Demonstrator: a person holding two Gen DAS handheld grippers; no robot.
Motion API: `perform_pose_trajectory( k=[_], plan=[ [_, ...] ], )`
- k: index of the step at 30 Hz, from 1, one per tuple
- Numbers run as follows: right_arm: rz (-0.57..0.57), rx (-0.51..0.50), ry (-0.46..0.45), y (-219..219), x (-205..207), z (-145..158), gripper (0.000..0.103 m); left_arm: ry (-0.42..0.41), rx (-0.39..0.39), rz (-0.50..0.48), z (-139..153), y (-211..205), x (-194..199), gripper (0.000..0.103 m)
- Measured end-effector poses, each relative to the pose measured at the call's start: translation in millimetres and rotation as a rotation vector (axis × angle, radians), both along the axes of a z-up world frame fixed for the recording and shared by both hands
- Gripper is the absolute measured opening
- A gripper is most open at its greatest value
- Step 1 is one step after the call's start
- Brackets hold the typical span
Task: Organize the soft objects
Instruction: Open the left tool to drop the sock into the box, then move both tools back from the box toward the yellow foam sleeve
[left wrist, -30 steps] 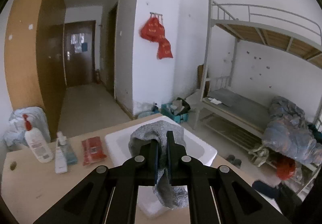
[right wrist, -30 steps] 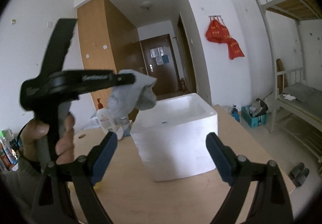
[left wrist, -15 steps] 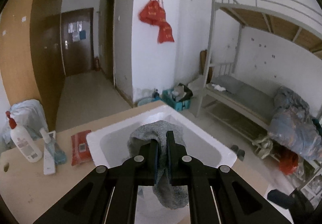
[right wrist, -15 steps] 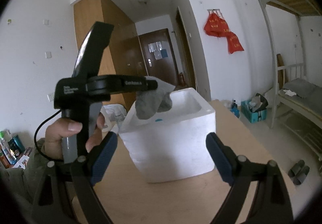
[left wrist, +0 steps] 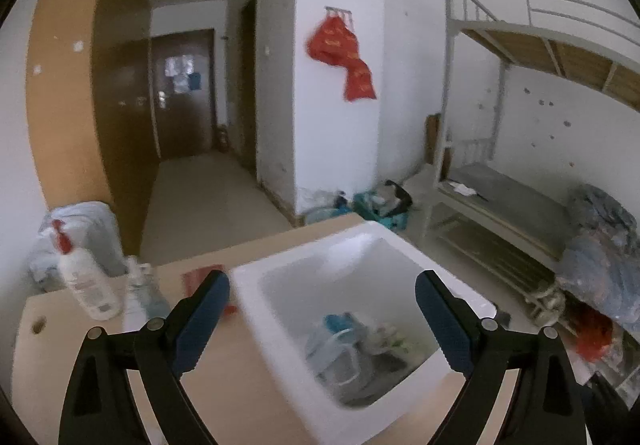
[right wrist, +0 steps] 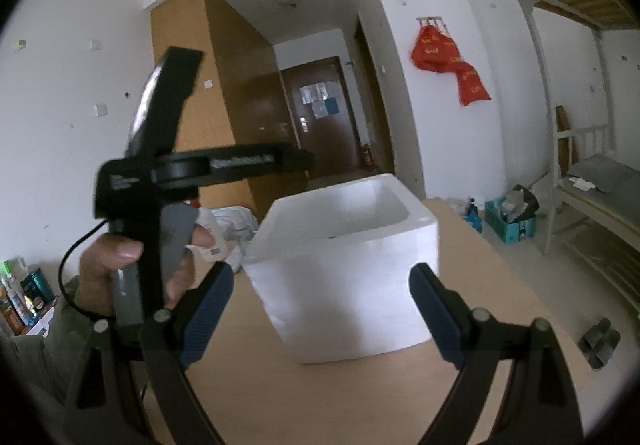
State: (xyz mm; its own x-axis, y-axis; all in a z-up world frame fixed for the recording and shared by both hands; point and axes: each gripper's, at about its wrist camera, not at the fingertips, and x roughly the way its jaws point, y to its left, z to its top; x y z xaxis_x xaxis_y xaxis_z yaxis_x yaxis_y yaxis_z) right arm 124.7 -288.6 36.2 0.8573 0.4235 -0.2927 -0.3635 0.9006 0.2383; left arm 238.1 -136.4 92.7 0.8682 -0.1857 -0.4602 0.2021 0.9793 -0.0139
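**Soft items lie in the foam box**

A blurred heap of soft items lies at the bottom of the white foam box on the desk. Above it, the left hand-held gripper is opening, nothing between its jaws. The right hand-held gripper stands wide and empty, just short of the box. Bottles stand beside the box.

The left wrist view looks down from close above into the box. The right wrist view faces the box side from farther back. Both share box, table and hallway.
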Motion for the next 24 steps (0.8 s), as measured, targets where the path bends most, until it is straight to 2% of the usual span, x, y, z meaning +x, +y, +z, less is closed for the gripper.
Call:
perform_pose_trajectory(
  k=[2, 4, 9, 24],
  plan=[
    [0.024, 0.003, -0.004, 5.4, -0.1, 0.7, 0.092, -0.020, -0.005, 0.026, 5.9, 13.3, -13.2, 0.096],
    [0.053, 0.003, -0.006, 13.9, 0.4, 0.5, 0.092, -0.050, -0.017, 0.067, 13.0, 31.7, -29.9, 0.102],
    [0.131, -0.004, -0.020, 37.8, -0.9, 4.1, 0.092, -0.109, 0.002, 0.149, 23.1, 71.9, -71.1, 0.103],
    [0.349, -0.053, -0.035, 122.9, -15.0, 10.6, 0.092, -0.142, 0.001, 0.361, 20.5, 169.6, -149.7, 0.103]
  ],
)
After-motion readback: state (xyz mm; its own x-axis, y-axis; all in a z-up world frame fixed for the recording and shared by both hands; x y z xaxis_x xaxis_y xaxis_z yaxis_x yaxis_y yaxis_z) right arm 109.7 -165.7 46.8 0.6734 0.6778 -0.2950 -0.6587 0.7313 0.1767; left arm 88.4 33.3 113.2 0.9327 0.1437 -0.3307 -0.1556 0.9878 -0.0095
